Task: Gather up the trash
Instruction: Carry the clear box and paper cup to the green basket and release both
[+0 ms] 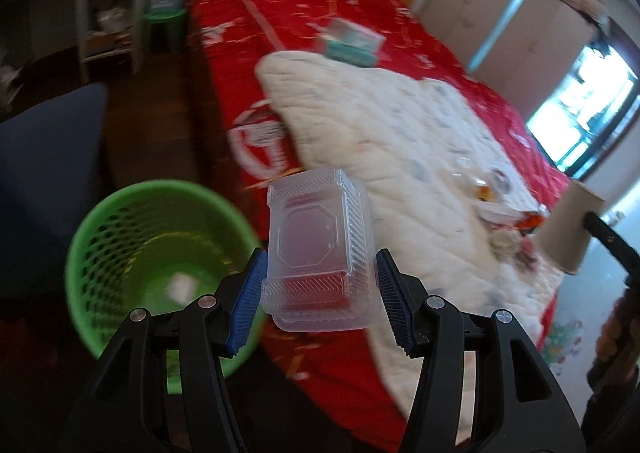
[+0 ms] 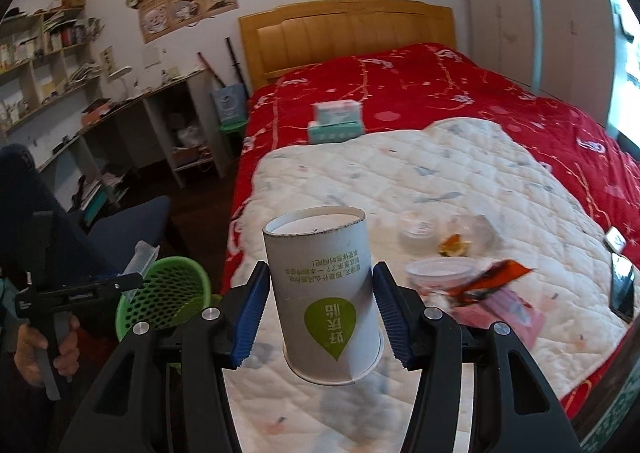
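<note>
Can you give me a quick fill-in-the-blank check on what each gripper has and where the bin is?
1. The left gripper holds a clear plastic ____.
2. The right gripper holds a paper ____ with a green leaf logo, turned upside down.
3. The mesh waste basket beside the bed is ____ in colour.
4. More trash lies on the ____ quilt spread over the red cover.

Missing words: container; cup; green; white
</note>
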The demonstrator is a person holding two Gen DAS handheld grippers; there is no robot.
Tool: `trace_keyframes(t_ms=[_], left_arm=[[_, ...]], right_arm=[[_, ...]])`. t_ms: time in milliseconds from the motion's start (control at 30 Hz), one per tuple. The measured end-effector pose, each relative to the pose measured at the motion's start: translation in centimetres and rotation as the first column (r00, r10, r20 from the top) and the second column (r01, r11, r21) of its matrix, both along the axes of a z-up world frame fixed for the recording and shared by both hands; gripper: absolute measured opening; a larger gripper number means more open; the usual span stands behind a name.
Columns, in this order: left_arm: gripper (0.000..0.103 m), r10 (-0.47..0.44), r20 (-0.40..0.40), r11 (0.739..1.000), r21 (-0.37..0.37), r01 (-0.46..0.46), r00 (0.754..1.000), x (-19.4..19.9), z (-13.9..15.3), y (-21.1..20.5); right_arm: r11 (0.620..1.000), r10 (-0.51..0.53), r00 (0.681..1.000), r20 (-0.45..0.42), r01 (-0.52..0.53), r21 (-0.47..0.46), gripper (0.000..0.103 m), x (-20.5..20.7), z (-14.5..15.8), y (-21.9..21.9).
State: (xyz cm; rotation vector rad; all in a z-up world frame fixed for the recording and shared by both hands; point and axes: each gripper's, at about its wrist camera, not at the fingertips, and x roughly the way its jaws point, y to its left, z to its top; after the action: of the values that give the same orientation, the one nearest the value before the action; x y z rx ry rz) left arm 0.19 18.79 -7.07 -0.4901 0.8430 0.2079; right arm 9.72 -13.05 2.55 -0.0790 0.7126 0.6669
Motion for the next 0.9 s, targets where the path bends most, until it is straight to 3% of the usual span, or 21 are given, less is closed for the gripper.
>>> trace_keyframes(t_ms=[233,433,900], left_arm=[[0.056,0.114,-0.101,0.993,-0.014,-0.116,0.988,-2.8,-3.3,4.6],[0.062,0.149,-0.134,0.988,-0.028,-0.154,0.980,-4.4,-5.0,6.2],[0.064,0.233,-0.103,0.972,-0.004,-0.234,0.967,-9.9,-4.3,7.9]], right_arm=[[0.996,0.088,0.996,-0.018,-0.087,0.013,0.052,-1.0,-0.4,4.5],[0.986,0.164,0.986,-0.039,-0.163,0.015,0.052,-1.6,-1.2,8.6],[0.943,0.332,0.937,-0.105,-0.330,0.038,0.052,-3.9,-3.4,18.3]])
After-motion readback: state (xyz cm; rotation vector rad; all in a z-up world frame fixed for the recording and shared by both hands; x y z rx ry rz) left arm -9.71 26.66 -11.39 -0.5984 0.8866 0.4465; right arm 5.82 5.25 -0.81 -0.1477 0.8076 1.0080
